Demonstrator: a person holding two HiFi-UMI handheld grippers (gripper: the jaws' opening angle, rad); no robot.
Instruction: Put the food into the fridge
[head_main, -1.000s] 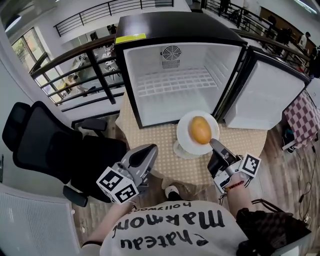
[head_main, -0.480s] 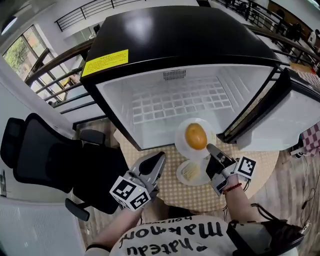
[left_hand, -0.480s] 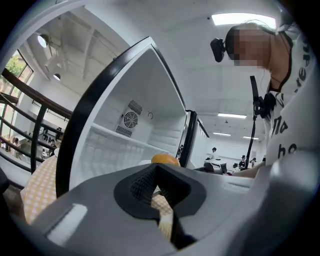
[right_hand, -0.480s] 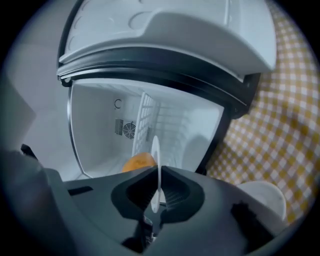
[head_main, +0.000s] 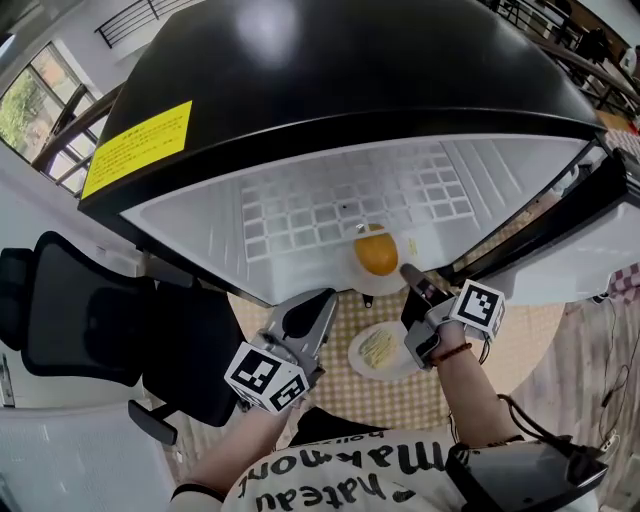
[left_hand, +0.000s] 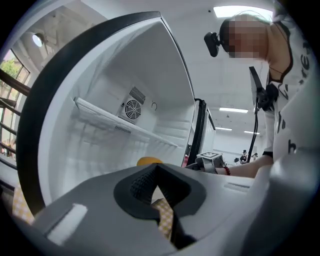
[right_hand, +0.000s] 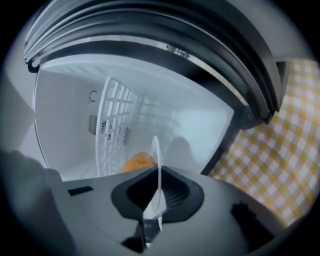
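Note:
An orange mango (head_main: 376, 254) lies on a white plate (head_main: 392, 285) at the mouth of the open black fridge (head_main: 330, 70), just over its white floor. My right gripper (head_main: 409, 274) is shut on that plate's near rim. In the right gripper view the thin rim (right_hand: 157, 165) stands edge-on between the jaws, with the mango (right_hand: 137, 162) behind it. My left gripper (head_main: 316, 308) hovers to the left in front of the fridge, jaws together and empty. In the left gripper view, the mango (left_hand: 149, 161) shows past the gripper (left_hand: 158, 192). A second plate with pale yellow food (head_main: 378, 348) rests on the table.
A white wire shelf (head_main: 340, 205) crosses the fridge's inside. The fridge door (head_main: 600, 250) stands open at the right. The small table has a yellow checked cloth (head_main: 400, 395). A black office chair (head_main: 100, 320) stands at the left.
Both grippers moved forward and lower toward the fridge. The right one carried the plate with the mango from above the table to the fridge opening, uncovering the second plate.

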